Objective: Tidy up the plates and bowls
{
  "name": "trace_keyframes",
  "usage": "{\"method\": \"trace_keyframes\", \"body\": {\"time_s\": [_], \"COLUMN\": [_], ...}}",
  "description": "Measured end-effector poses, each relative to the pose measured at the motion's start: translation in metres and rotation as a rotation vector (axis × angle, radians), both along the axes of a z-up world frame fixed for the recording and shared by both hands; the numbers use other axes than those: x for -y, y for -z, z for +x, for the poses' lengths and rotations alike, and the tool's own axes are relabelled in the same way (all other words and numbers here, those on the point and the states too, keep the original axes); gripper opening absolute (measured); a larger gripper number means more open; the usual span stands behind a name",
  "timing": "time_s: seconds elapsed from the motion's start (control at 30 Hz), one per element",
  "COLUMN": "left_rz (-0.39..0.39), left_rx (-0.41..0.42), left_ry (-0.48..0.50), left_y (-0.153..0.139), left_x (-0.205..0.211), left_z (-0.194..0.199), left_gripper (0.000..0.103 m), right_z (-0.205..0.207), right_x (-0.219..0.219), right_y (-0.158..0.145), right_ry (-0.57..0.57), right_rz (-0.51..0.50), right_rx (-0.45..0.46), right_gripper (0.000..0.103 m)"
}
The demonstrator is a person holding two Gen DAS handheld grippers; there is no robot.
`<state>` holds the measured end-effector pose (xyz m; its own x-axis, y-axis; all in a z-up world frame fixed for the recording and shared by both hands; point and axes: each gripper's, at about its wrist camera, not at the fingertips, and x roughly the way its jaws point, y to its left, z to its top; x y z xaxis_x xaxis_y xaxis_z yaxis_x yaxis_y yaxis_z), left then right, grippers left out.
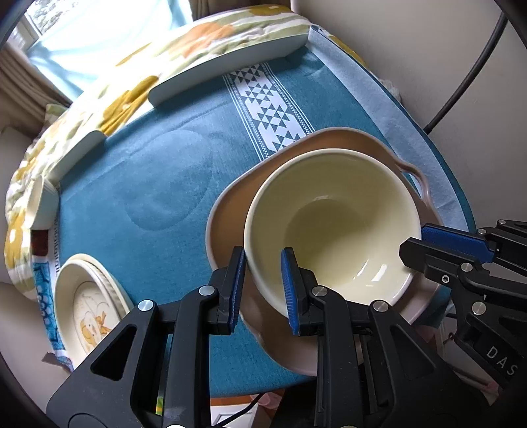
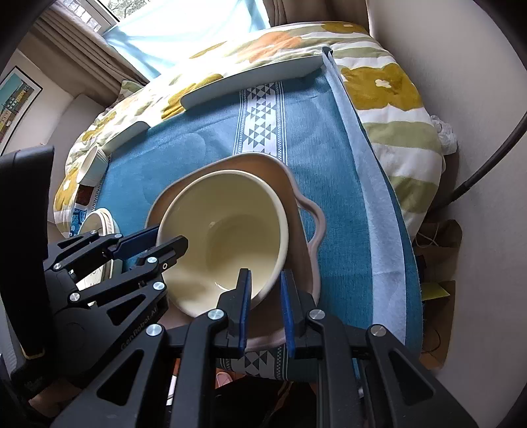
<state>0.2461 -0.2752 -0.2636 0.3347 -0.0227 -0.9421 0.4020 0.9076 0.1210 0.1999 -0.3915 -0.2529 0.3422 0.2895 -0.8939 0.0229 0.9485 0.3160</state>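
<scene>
Teal cloth [image 1: 158,171] underneath, my left gripper [image 1: 262,286] and right gripper [image 2: 265,306] both pinching cream bowl [image 1: 332,210] rim, bowl inside pink dish [image 1: 227,210].

We are noting daylight coming through a window [image 2: 108,10] behind a pale blue curtain [image 2: 184,39]. A floral quilt [image 2: 395,98] is lying beside a teal cloth [image 2: 329,158]. A framed picture [image 2: 16,98] is hanging on the pale wall [image 2: 477,66].
</scene>
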Motion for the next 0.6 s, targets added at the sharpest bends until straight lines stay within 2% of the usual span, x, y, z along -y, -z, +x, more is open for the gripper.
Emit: {"method": "trace_keyframes", "body": {"time_s": [0.17,0.37,0.5,0.53,0.57,0.6], "left_rz": [-0.033,-0.100,-0.181,-0.201,-0.213,-0.220], "left_rx": [0.030,0.089,0.055,0.051,0.055,0.068], "left_ry": [-0.016,-0.072,-0.118,-0.139,-0.158,-0.181], "left_y": [-0.019,-0.057,-0.070,-0.072,-0.073,-0.076], "left_x": [-0.004,-0.023,-0.046,-0.054,-0.061,-0.069], "left_z": [-0.008,-0.020,-0.027,-0.028,-0.032,-0.036], "left_gripper": [0.020,0.020,0.023,0.027,0.046,0.077], "right_z": [-0.009,-0.023,-0.027,-0.029,-0.030,-0.031], "right_x": [0.004,0.005,0.008,0.008,0.009,0.008], "right_y": [-0.017,-0.050,-0.067,-0.071,-0.074,-0.077], "right_ry": [0.007,-0.014,-0.024,-0.026,-0.030,-0.036], "right_rz": [0.008,0.012,0.024,0.029,0.031,0.033], "right_rx": [0.050,0.138,0.188,0.205,0.219,0.232], "right_gripper": [0.016,0.016,0.016,0.017,0.020,0.035]}}
